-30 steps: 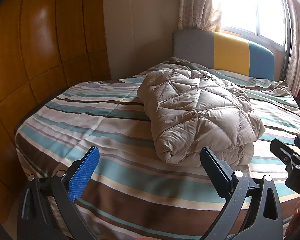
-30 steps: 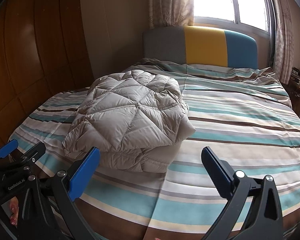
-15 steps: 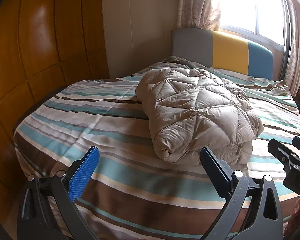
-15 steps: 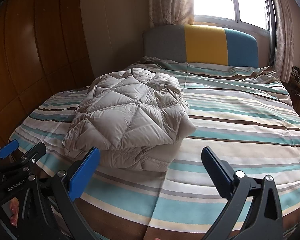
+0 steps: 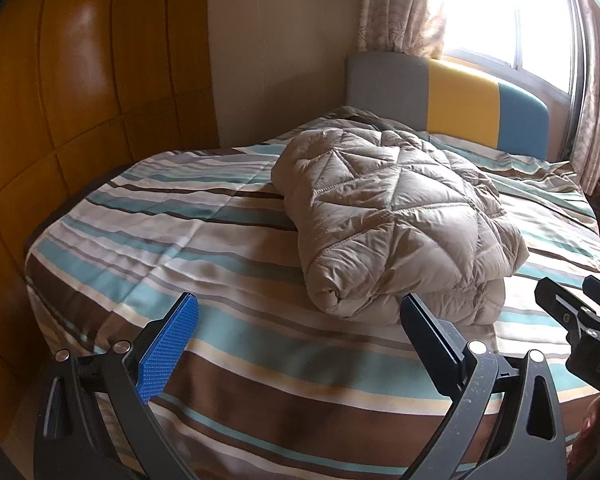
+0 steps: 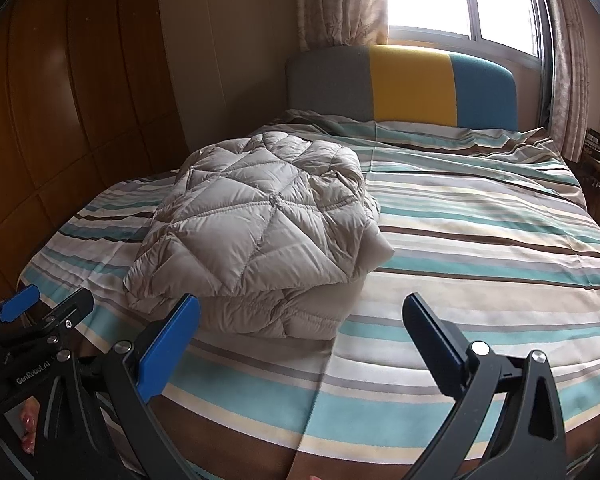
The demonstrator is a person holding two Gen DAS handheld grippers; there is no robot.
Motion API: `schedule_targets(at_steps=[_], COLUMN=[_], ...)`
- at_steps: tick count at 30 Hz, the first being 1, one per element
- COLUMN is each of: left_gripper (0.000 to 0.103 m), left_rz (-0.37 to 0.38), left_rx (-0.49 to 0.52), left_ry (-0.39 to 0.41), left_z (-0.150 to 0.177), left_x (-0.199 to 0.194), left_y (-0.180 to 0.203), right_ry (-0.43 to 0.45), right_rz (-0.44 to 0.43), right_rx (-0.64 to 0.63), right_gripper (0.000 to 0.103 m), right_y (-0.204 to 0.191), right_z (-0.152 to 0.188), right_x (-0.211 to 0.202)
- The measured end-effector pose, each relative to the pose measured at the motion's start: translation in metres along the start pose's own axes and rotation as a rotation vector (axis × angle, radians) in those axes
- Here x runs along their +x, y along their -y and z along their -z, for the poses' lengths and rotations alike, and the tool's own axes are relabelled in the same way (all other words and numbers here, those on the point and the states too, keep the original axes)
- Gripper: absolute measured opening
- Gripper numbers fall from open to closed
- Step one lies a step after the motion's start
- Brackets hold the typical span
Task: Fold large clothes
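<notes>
1. Grippers: left gripper (image 5: 300, 344) and right gripper (image 6: 302, 344) both spread wide, empty, off the near bed edge.
2. Beige quilted puffer jacket (image 6: 260, 236) sits as a stacked bundle on the striped bed cover (image 6: 480, 240), left of centre; fold looks complete, though the far side is hidden.
3. Versus a second ago: bundle unchanged, both cameras pulled back slightly, so likely retreat after finishing.
</notes>
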State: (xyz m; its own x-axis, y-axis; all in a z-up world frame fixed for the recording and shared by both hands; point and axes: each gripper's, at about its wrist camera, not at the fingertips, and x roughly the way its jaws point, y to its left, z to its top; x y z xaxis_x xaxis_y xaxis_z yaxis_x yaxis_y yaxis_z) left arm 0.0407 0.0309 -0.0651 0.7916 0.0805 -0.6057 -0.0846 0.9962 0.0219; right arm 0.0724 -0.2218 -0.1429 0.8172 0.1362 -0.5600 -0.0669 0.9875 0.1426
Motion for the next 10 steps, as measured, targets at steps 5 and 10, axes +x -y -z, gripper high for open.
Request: schedule_targets(at_steps=[5, 10], left_gripper=[0.100, 0.100], left_rz=[-0.003, 0.002], left_rx=[0.012, 0.028], left_ry=[-0.012, -0.022], left_z=[0.002, 0.004], left_x=[0.004, 0.008], left_y=[0.002, 0.004], right_ry=[-0.012, -0.035], right_rz=[-0.002, -0.008], right_rx=[0.015, 0.028], right_gripper=[0.101, 0.101], right_y=[0.004, 0.008], right_z=[0.002, 0.006], right_x=[0.005, 0.013])
